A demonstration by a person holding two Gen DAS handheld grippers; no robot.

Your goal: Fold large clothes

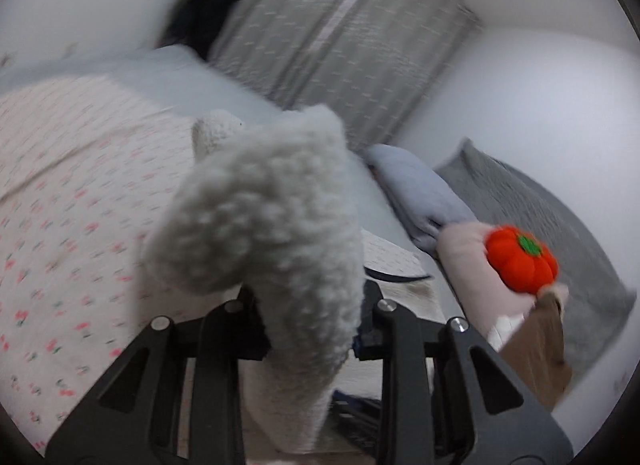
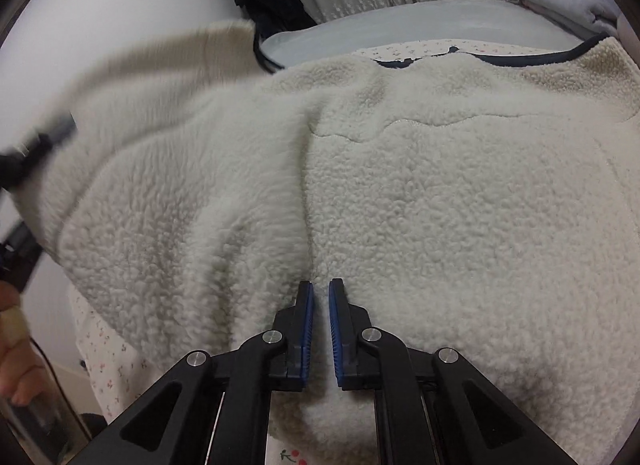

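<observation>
Fleece jacket (image 2: pixel 360 169) is clamped by the left tool (image 1: pixel 312 329) at lower centre, while the right tool (image 2: pixel 321 329), drawn together empty, risks slippage being left uncaught.

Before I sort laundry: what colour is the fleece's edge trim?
Dark navy trim on the cream fleece; right wrist view.
</observation>
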